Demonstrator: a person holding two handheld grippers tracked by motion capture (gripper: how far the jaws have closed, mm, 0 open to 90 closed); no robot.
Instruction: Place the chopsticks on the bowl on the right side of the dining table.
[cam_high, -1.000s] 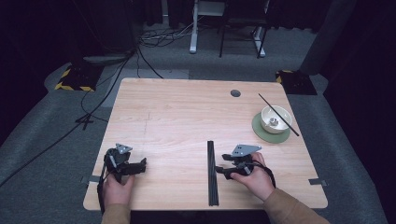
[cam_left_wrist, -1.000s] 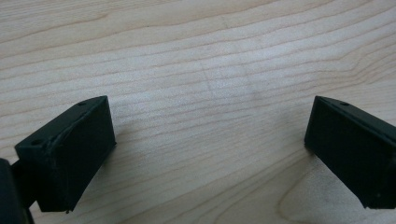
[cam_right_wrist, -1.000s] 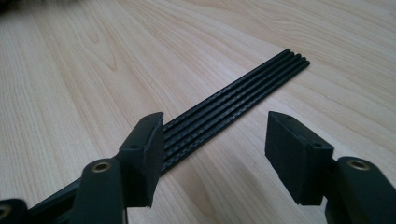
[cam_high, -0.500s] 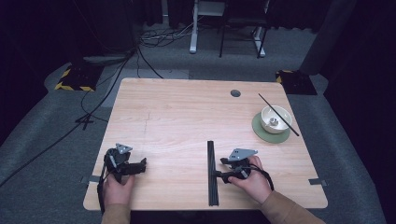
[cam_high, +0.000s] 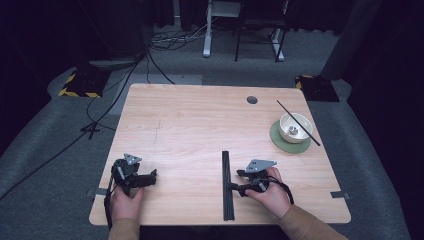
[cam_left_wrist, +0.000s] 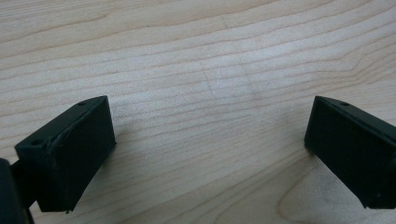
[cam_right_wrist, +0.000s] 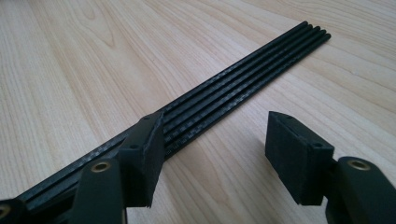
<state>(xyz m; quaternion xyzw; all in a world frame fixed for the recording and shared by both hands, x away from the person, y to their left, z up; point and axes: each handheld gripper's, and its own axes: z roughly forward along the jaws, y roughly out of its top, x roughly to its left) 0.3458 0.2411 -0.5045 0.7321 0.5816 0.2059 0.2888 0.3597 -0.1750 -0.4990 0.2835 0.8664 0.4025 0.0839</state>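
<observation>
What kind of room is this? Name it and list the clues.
Probably a recording lab or studio: a lone wooden table on grey carpet, dark curtains around it, and cables trailing across the floor.

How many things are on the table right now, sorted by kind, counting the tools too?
Black rods: 5, four side by side near the right tool and one leaning across the bowl
Bowl: 1
Green coaster: 1
Hand-held tools: 2, the left tool and the right one
Total: 9
</observation>
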